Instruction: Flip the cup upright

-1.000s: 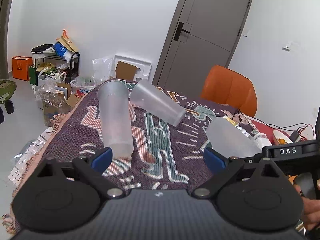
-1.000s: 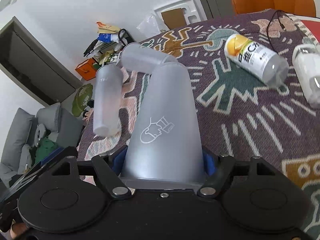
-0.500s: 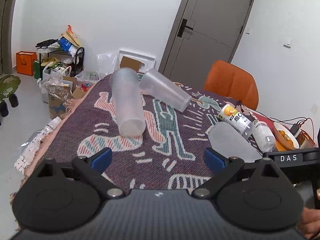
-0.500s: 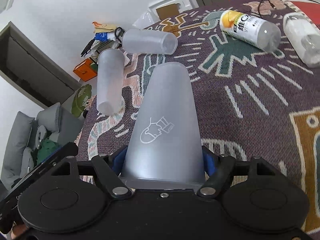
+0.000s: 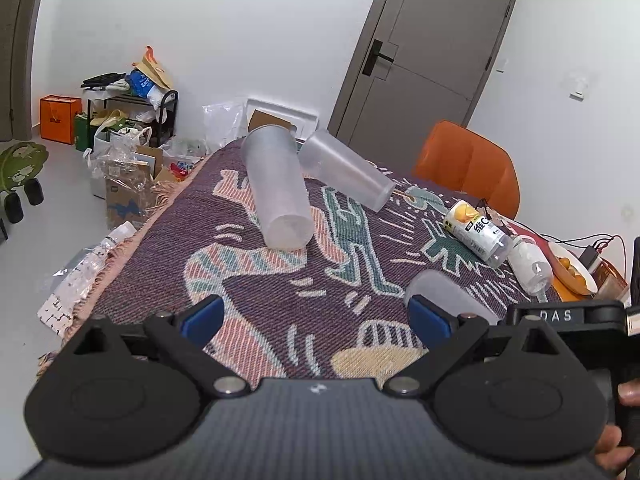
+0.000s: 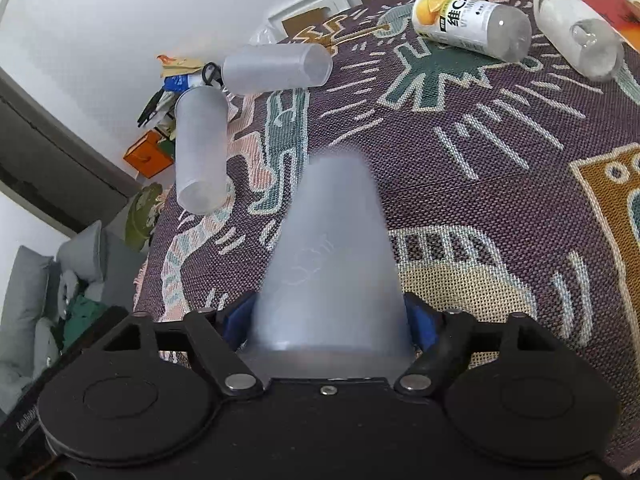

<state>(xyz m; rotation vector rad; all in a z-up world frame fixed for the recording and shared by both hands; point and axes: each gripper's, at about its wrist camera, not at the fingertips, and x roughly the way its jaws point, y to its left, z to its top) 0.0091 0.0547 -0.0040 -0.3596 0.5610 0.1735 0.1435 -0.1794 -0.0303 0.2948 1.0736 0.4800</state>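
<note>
My right gripper is shut on a frosted plastic cup, gripped near its wide rim, with its closed base pointing away from me over the patterned cloth. The same cup shows at the right in the left wrist view, in front of the right gripper's body. My left gripper is open and empty above the near part of the cloth. Two more frosted cups lie on their sides farther off: one with its base toward me, one behind it.
A patterned cloth covers the table. An orange-labelled bottle and a clear bottle lie on their sides at the right. A bowl of oranges and an orange chair stand beyond. Clutter sits on the floor at left.
Both grippers have pulled back and risen, so the lying cups look farther away. The held cup has tilted in the right gripper, its base now pointing more downward at the cloth.
</note>
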